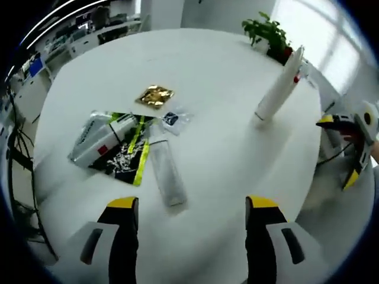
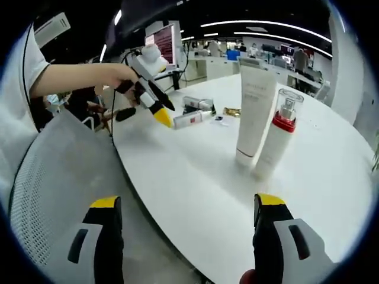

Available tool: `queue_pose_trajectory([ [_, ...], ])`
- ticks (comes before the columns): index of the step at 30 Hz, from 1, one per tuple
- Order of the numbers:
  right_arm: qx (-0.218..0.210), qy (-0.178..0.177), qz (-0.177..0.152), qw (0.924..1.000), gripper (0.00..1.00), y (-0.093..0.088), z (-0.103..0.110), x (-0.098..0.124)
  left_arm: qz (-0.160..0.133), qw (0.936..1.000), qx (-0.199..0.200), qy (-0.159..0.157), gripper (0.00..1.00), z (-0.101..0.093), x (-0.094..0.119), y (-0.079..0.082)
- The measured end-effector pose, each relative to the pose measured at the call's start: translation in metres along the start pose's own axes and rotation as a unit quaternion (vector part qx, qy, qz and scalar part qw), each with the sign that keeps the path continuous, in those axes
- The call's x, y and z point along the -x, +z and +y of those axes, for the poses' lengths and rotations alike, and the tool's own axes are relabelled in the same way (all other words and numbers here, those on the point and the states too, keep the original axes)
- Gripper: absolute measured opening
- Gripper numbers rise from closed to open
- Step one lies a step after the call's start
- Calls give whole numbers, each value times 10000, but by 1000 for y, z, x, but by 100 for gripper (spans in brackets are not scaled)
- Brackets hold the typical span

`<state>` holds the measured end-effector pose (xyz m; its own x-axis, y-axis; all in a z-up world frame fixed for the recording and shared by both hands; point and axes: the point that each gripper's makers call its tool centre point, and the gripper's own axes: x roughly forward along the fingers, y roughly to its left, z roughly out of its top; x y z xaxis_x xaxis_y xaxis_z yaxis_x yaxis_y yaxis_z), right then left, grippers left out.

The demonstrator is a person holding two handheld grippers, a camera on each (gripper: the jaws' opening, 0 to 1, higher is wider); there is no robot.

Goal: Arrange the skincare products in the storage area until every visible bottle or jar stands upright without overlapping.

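In the left gripper view, the left gripper (image 1: 192,204) hovers with jaws apart and empty over the white worktop (image 1: 225,154), just short of a clear flat packet (image 1: 167,171) at 11 o'clock, beyond which lie a boxed product (image 1: 98,139) and a gold sachet (image 1: 154,96). A white tube (image 1: 279,89) stands upright at 2 o'clock near the far edge, broad bare surface between. In the right gripper view, the right gripper (image 2: 188,204) hangs spread and empty off the worktop's near edge, the tube and a red-collared pump bottle (image 2: 278,136) standing side by side at 1 o'clock.
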<state>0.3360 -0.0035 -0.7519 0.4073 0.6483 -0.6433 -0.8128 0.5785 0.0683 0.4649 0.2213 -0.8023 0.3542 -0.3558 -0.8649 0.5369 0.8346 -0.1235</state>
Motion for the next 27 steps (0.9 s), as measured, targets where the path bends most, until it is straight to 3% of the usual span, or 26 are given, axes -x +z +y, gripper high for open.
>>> queue_pose_trajectory([
  [5,-47,-68,-17,10000,91,-1,-4,0,171,9998,-16,81,56,8,-12,8],
  [14,-2,-76,76,9999,90,-5,-5,-2,550,9976,-413,97,52,15,-22,19],
  [27,-63,-151,65,9998,90,-4,-7,1,1076,9919,-653,151,42,18,-38,23],
])
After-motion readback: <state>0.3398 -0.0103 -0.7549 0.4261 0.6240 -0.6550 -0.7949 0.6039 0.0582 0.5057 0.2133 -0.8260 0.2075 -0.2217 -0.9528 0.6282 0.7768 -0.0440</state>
